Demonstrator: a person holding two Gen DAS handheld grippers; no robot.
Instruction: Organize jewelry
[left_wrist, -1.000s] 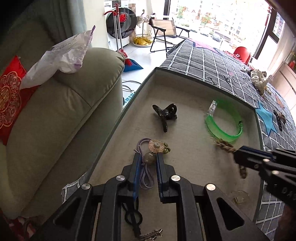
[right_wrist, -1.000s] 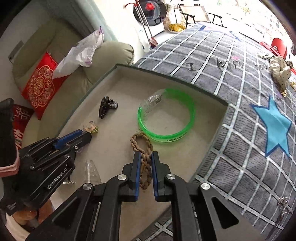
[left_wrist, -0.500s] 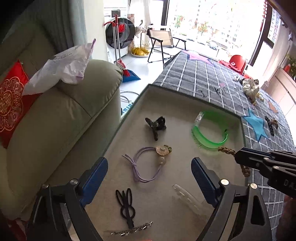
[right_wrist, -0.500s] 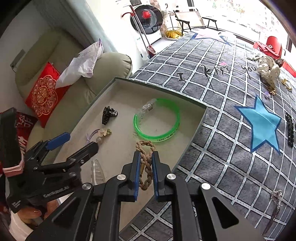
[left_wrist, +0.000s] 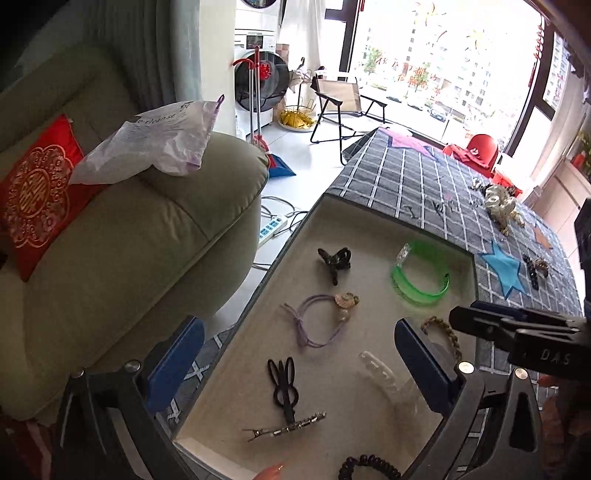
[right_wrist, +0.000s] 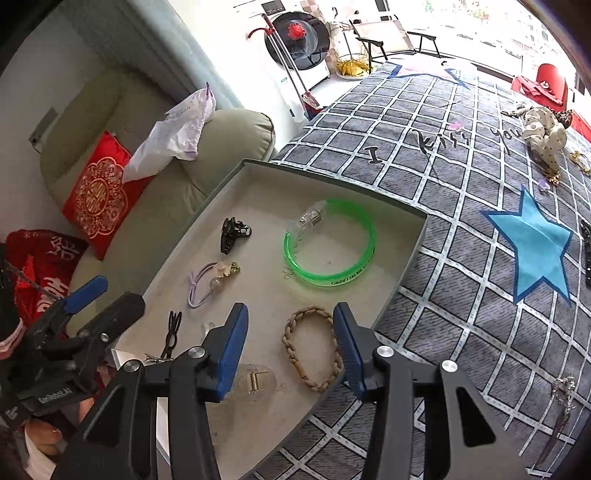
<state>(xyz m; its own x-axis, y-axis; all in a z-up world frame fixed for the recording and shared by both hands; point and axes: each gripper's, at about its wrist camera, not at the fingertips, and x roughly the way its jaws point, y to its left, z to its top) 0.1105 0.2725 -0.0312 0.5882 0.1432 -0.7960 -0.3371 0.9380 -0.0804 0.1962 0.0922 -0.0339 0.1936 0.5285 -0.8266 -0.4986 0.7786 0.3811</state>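
A shallow beige-lined tray (left_wrist: 369, 210) (right_wrist: 332, 177) lies on a checked cloth. My left gripper (left_wrist: 299, 354) (right_wrist: 110, 299) hovers over its near end, jaws wide and still opening, with nothing between the pads. Below it lies a purple hair tie with a charm (left_wrist: 345, 301) (right_wrist: 207, 284). The jaws of my right gripper (right_wrist: 291, 332) (left_wrist: 476, 317) are opening around a tan braided bracelet (right_wrist: 314, 347) (left_wrist: 443, 332). The bracelet rests flat on the tray, and the pads are clear of it.
Also in the tray: a green bangle (left_wrist: 421, 295) (right_wrist: 332, 277), a black claw clip (left_wrist: 334, 260), a black rabbit clip (left_wrist: 282, 384), a silver clip (left_wrist: 288, 430) and a clear clip (right_wrist: 255, 380). A sofa (left_wrist: 147, 240) stands at the left. More accessories (right_wrist: 543, 136) lie on the cloth at the right.
My left gripper let go of the purple hair tie, opened wide and rose away from the tray. My right gripper opened and released the braided bracelet, which now lies on the tray.
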